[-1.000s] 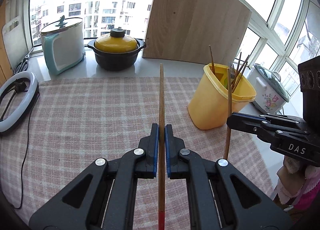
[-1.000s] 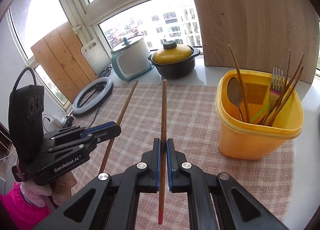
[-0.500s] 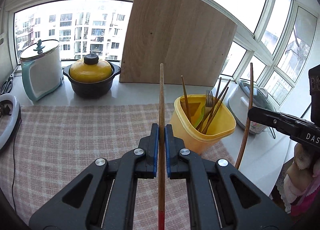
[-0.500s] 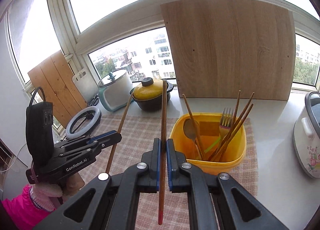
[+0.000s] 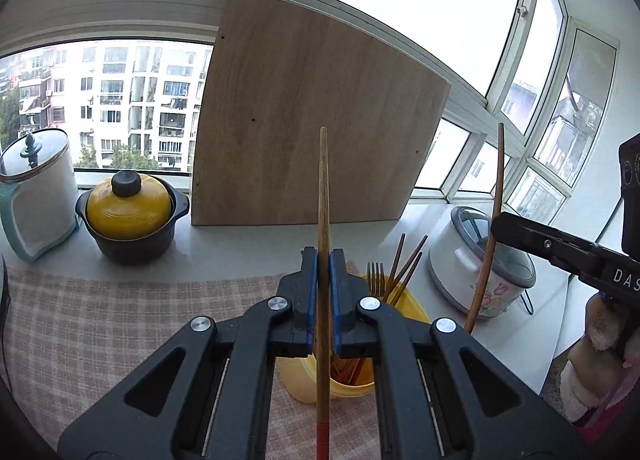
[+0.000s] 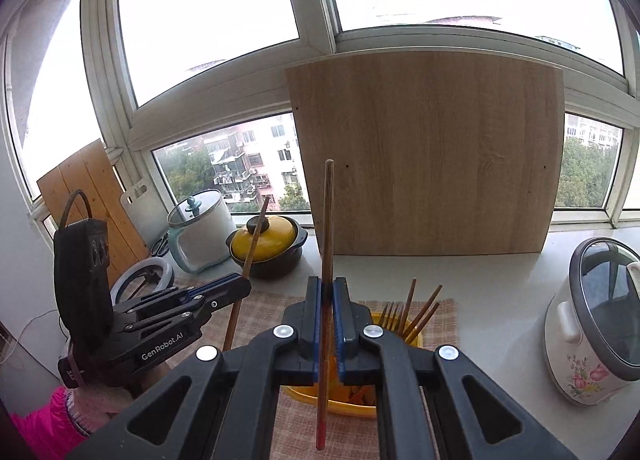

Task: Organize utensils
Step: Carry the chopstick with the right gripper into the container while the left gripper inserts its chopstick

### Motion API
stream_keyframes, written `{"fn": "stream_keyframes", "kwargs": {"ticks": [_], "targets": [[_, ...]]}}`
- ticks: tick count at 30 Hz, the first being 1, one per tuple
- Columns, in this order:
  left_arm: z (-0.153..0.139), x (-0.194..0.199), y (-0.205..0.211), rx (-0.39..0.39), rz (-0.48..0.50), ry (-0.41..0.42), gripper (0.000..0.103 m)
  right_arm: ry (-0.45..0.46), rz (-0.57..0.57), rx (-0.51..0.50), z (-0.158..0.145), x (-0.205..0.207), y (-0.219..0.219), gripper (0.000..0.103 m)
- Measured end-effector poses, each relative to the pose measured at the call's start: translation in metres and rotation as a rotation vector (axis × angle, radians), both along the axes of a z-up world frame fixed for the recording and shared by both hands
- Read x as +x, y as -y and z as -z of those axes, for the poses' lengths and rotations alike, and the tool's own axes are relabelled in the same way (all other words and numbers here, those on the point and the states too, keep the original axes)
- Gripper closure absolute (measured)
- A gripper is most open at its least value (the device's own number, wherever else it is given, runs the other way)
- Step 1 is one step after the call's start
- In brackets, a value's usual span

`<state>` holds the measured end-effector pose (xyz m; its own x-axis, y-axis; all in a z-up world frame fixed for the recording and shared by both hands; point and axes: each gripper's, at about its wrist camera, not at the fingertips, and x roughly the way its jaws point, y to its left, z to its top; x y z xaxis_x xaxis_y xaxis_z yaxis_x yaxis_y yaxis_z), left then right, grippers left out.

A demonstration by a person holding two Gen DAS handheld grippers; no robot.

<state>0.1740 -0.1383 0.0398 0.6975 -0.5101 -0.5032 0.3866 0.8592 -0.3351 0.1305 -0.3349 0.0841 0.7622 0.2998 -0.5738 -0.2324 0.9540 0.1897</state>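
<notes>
My left gripper (image 5: 324,256) is shut on a wooden chopstick (image 5: 323,196) with a red end, held upright. My right gripper (image 6: 327,286) is shut on a second chopstick (image 6: 327,220), also upright. Both hover above the yellow utensil tub (image 5: 412,310), which holds a fork (image 5: 375,274) and several chopsticks (image 5: 406,264). The tub (image 6: 412,334) is mostly hidden behind the jaws in both views. The right gripper (image 5: 496,230) shows at the right of the left wrist view, and the left gripper (image 6: 244,284) at the left of the right wrist view.
A checked cloth (image 5: 100,324) covers the counter. A yellow-lidded pot (image 5: 130,216), a white canister (image 5: 38,188), a leaning wooden board (image 5: 312,120) and a floral rice cooker (image 6: 596,324) stand around it. A ring light (image 6: 140,280) lies at the left.
Both grippers have risen and tilted upward with their chopsticks. The tub has slid down the views until it sits under the jaws.
</notes>
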Motion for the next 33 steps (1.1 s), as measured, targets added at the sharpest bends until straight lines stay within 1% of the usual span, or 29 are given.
{"fn": "stream_keyframes", "kwargs": {"ticks": [3, 7, 12, 16, 24, 27, 33], "targets": [[0.000, 0.014, 0.008, -0.018, -0.007, -0.010, 0.099, -0.006, 0.007, 0.001, -0.002, 0.009, 0.006, 0.100], [-0.002, 0.029, 0.018, -0.035, -0.021, -0.004, 0.099, -0.014, 0.022, 0.011, -0.002, 0.024, 0.012, 0.100], [0.000, 0.042, 0.026, -0.054, -0.039, 0.007, 0.099, 0.006, 0.050, -0.030, -0.002, 0.037, 0.015, 0.100], [0.007, 0.050, 0.031, -0.073, -0.053, -0.002, 0.099, -0.006, 0.059, -0.037, 0.005, 0.049, 0.018, 0.100], [0.015, 0.052, 0.044, -0.035, -0.053, 0.019, 0.099, -0.018, 0.058, -0.055, 0.023, 0.060, 0.021, 0.100], [0.018, 0.051, 0.045, -0.032, -0.051, 0.015, 0.099, -0.019, 0.061, -0.061, 0.030, 0.063, 0.023, 0.100], [0.020, 0.049, 0.045, -0.029, -0.040, 0.000, 0.099, -0.052, 0.055, -0.073, 0.048, 0.066, 0.024, 0.100]]}}
